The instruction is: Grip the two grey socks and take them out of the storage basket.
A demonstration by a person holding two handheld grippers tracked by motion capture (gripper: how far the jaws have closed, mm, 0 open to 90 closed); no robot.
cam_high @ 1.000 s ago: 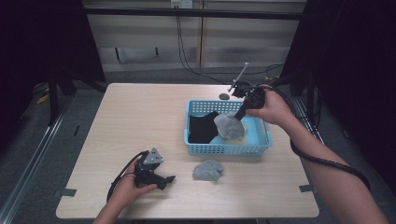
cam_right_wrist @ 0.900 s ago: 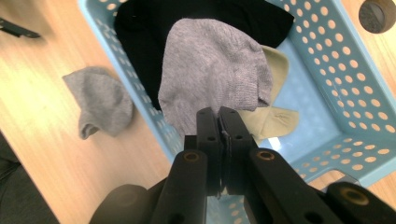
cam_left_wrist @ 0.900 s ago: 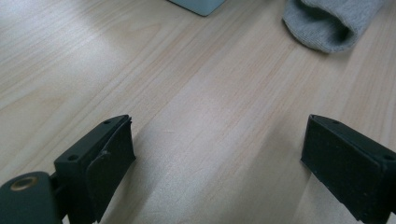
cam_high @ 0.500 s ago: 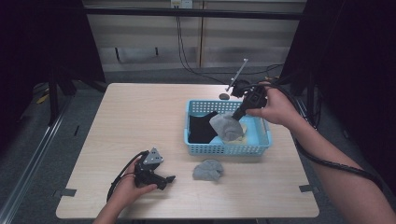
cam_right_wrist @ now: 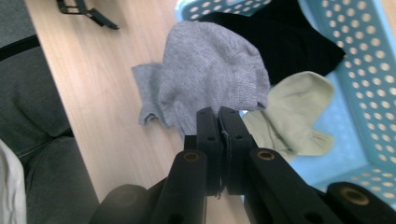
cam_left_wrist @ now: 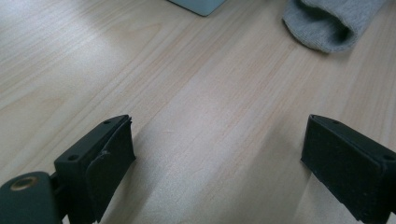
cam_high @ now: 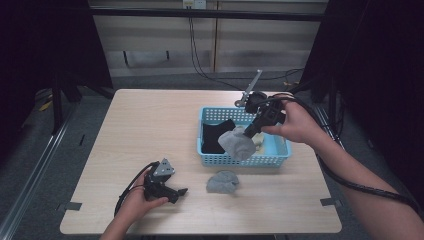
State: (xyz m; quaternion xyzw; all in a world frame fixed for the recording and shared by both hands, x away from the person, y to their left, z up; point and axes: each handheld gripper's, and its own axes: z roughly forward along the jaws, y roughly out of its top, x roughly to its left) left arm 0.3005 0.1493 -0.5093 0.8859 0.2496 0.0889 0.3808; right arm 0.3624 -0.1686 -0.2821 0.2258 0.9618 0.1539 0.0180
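Grey sock (cam_high: 239,143) hangs pinched in the right gripper (cam_high: 248,133) above the basket's (cam_high: 246,160) near rim, its mate (cam_high: 223,181) on the counter (cam_high: 150,125) beside the wide-open left gripper (cam_high: 181,191).

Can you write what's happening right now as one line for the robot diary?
right tongs: shut on grey sock, over blue basket | left tongs: open, on table | second grey sock: on table
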